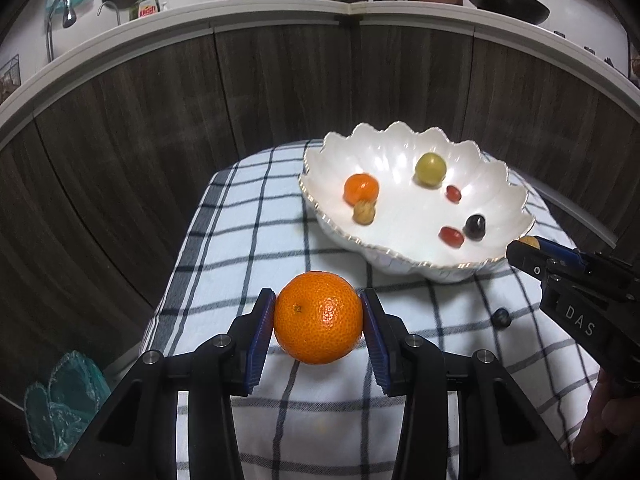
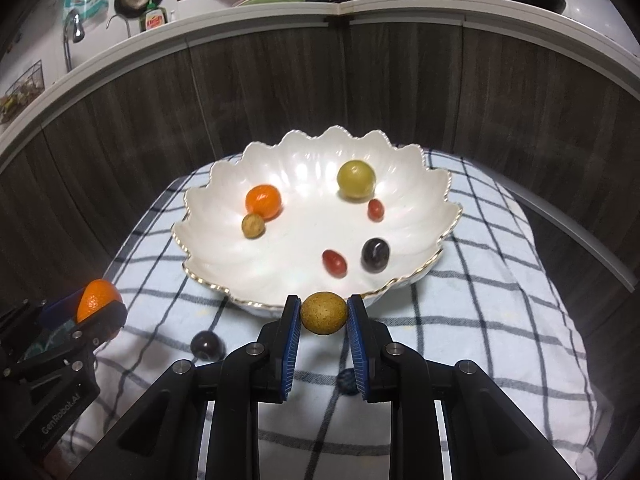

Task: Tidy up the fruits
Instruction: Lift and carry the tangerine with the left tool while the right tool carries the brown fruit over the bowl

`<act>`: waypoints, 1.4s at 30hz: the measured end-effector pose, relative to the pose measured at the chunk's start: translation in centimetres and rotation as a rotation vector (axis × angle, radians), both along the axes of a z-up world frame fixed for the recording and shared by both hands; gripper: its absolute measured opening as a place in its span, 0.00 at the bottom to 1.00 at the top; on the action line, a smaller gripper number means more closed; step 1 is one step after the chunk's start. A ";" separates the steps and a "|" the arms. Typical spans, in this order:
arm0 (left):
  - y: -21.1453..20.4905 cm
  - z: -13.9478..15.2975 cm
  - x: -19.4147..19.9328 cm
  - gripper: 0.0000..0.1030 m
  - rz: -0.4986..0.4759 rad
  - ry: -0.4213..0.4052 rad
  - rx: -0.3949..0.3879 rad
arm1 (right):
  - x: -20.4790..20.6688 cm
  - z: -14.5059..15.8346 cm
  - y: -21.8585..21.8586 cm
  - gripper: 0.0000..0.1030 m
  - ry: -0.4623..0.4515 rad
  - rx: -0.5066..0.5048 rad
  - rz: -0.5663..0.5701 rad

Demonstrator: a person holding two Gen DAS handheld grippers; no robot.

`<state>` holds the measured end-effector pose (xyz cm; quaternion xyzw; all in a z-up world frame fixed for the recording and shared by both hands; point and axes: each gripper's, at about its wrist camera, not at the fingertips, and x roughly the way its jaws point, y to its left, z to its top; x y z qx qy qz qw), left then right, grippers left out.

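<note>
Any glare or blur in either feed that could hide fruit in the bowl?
Left wrist view: glare patches on the bowl floor, and the small fruits inside look smeared; the orange is sharp. Right wrist view: similar sheen, red tomatoes blurred, edges bent by the fisheye.

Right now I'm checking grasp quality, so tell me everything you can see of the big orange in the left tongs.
The big orange is round with bright, pebbled, glossy peel and a small dark stem scar facing the camera. It looks whole and unbruised. The left tongs clamp it at its widest part, one blue ridged pad on each side. It sits above the checked cloth, short of the white scalloped bowl; whether it touches the cloth is unclear.
</note>
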<state>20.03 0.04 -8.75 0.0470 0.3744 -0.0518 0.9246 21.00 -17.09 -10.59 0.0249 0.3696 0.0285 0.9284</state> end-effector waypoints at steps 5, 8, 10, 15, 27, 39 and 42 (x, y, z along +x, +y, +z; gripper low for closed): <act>-0.7 0.9 0.6 0.41 -0.013 -0.016 -0.008 | 0.4 0.9 -0.7 0.24 -0.015 0.003 -0.016; -1.2 1.4 1.1 0.41 -0.023 -0.019 -0.013 | 0.7 1.3 -1.1 0.24 -0.024 0.000 -0.019; -1.6 1.7 1.6 0.41 -0.029 -0.025 -0.016 | 1.0 1.6 -1.3 0.24 -0.028 0.000 -0.020; -2.4 2.5 2.9 0.41 -0.049 -0.029 -0.025 | 1.9 2.3 -1.6 0.24 -0.032 -0.001 -0.016; -3.9 3.0 6.0 0.41 -0.097 -0.038 -0.027 | 4.0 3.2 -2.2 0.24 -0.032 -0.007 -0.005; -5.0 1.6 7.9 0.41 -0.135 0.004 -0.034 | 5.5 2.6 -2.2 0.24 -0.006 -0.006 -0.005; -5.2 1.1 8.1 0.42 -0.143 0.017 -0.032 | 5.8 2.2 -2.2 0.24 0.007 -0.006 -0.006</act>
